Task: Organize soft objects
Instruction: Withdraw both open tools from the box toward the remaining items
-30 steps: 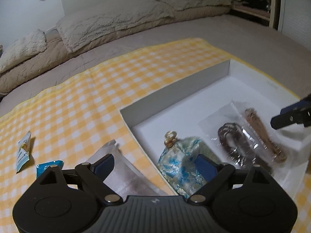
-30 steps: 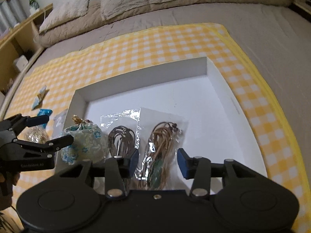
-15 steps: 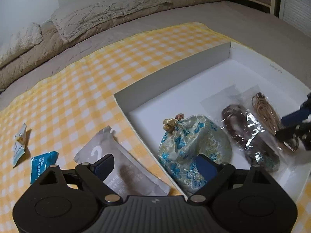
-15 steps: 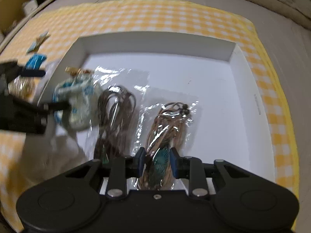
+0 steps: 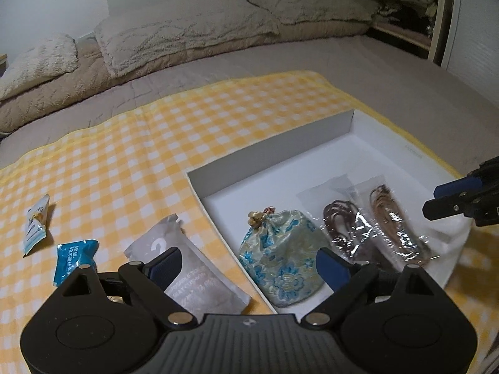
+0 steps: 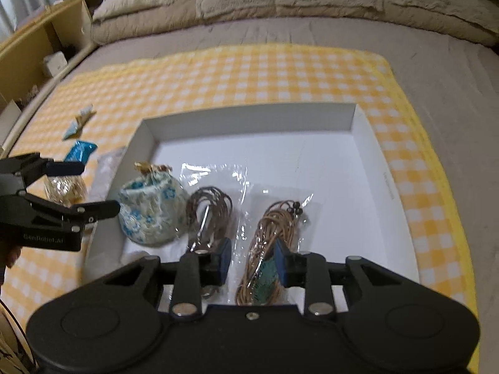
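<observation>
A white shallow box [image 6: 389, 193] lies on the yellow checked cloth [image 6: 249, 74]. In it lie a blue floral drawstring pouch [image 6: 149, 212], a clear bag of dark brown cord [image 6: 207, 208] and a clear bag of tan cord [image 6: 274, 237]. My right gripper [image 6: 253, 260] is open, low over the near end of the tan cord bag. My left gripper [image 5: 246, 263] is open and empty, hovering over the box's left wall, between the pouch [image 5: 280, 265] and a grey sachet [image 5: 190, 274].
Outside the box on the left lie a blue packet [image 5: 73, 257], a small white-blue packet [image 5: 36, 224] and a gold crinkly bag [image 6: 64, 188]. Beige pillows [image 5: 174, 37] line the far edge of the bed. A wooden shelf [image 6: 37, 43] stands at the left.
My right gripper closed toward the tan cord bag, then opened wider again and drew back. My left gripper stayed open and shifted slightly over the box's left wall.
</observation>
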Tool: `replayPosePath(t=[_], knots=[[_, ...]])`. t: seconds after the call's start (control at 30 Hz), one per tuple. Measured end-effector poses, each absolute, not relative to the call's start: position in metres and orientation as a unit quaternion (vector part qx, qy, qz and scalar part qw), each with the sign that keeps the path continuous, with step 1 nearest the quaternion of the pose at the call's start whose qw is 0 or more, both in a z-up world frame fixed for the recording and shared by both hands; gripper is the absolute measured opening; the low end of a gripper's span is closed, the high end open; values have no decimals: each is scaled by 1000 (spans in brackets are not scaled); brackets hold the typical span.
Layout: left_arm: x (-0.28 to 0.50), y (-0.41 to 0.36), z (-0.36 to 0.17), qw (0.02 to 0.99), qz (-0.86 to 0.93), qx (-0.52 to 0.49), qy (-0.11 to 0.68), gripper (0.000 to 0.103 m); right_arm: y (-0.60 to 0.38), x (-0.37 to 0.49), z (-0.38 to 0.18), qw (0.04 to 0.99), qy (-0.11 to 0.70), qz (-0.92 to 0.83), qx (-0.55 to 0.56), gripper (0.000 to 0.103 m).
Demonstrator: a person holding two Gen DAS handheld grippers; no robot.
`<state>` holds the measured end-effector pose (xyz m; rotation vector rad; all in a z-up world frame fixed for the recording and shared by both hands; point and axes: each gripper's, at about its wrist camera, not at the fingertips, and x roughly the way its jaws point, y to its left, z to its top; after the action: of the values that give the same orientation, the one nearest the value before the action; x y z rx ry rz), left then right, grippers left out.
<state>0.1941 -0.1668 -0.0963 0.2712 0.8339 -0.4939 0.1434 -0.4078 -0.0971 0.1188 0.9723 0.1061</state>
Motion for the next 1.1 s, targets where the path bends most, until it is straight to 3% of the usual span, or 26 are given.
replayPosePath(t=[0.13, 0.3, 0.63, 1.1], knots=[[182, -159, -85, 880, -239, 114, 394, 95, -410, 131, -86, 888, 453, 46, 66, 38], [169, -151, -74, 886, -235, 94, 389, 100, -407, 119, -79, 895, 440, 39, 62, 52], [153, -142, -67, 892, -228, 88, 380, 103, -397, 95, -65, 911, 408, 22, 53, 101], [151, -113, -57, 904, -194, 70, 374, 103, -386, 91, -58, 924, 380, 3, 43, 103]])
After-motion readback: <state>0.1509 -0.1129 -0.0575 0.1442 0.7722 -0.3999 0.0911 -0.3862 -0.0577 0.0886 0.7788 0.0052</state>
